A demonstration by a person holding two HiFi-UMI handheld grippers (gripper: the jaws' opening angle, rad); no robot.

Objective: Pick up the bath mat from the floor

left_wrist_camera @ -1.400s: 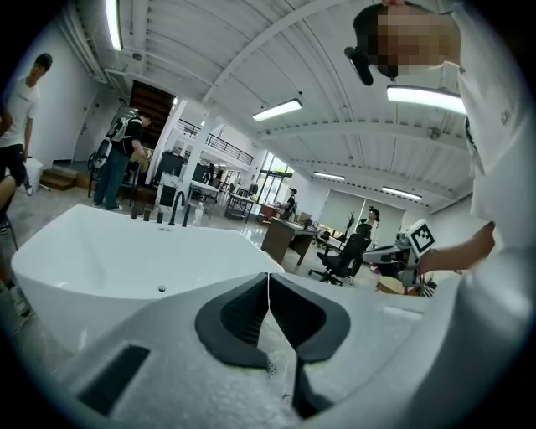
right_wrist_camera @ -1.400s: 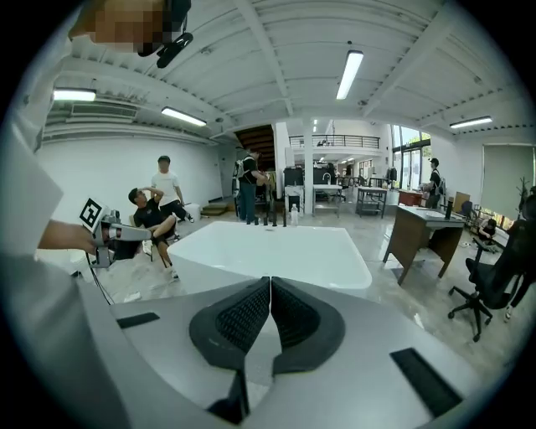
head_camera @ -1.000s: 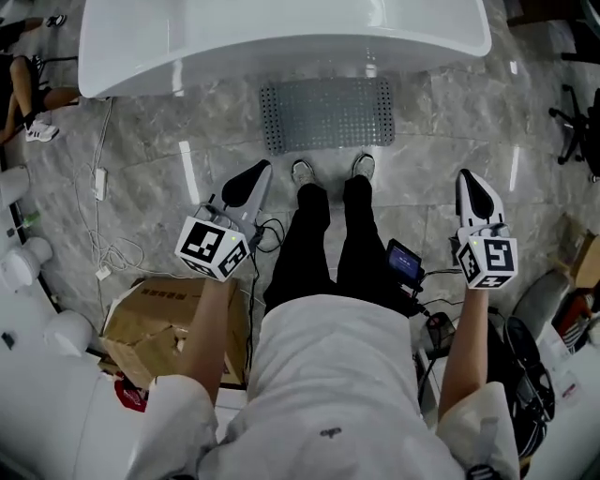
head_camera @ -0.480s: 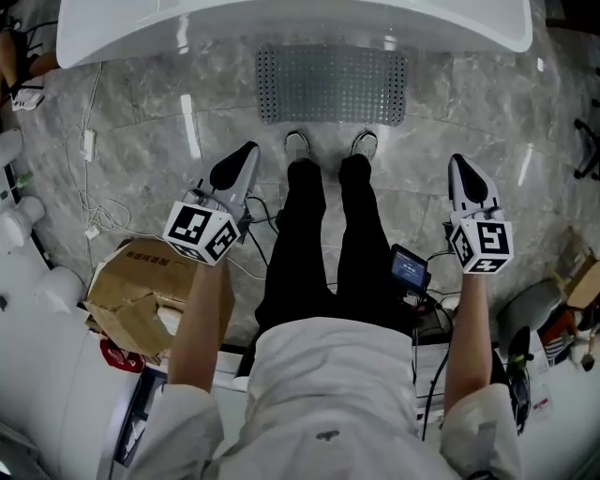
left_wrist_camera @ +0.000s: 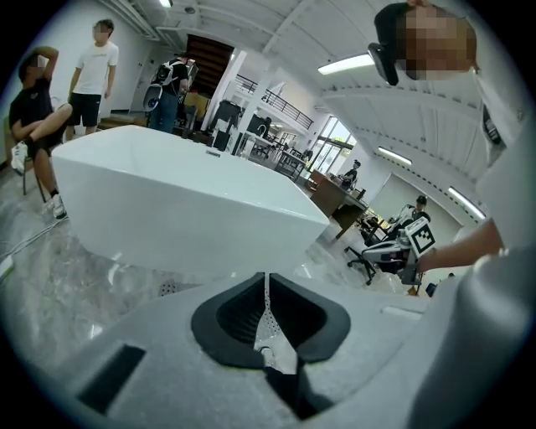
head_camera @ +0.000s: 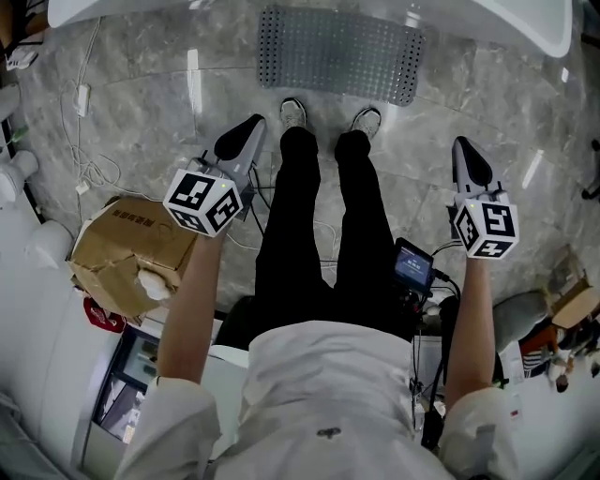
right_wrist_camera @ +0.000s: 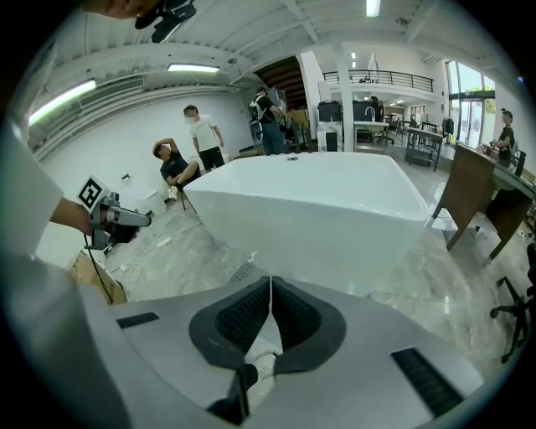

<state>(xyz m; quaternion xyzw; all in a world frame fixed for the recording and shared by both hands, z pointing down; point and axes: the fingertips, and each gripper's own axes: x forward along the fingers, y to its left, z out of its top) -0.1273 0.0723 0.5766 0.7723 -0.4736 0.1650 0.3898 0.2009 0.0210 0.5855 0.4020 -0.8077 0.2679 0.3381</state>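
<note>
Claws first: our left claw [head_camera: 246,131] is clenched, dark ribbed pads pressed flat together with nothing between them. Our right claw [head_camera: 466,150] is clenched just the same, and it's empty as well. Both hang in the air above the grey marbled stone floor [head_camera: 141,112], pointing down and toward the glossy white bathtub [head_camera: 511,23], and neither touches anything.

Now the task's thing: the grey perforated rubber bath mat [head_camera: 339,54] lies flat on the floor just beside the bathtub, along its near side and well apart from both claws. Our pale sneakers [head_camera: 293,112] stand just beside the mat's edge, the one farthest from the bathtub. We've got the left claw to the left of our black trouser legs [head_camera: 309,234] and the right claw to their right, each farther from the bathtub than the mat is.

Farther still from the bathtub, at our left, sits a torn brown cardboard box [head_camera: 122,253]. White cables [head_camera: 89,159] trail over the floor between that box and the bathtub. From the claw cameras we see the bathtub filling the middle ground, with a few people [right_wrist_camera: 201,134] beyond its far end.
</note>
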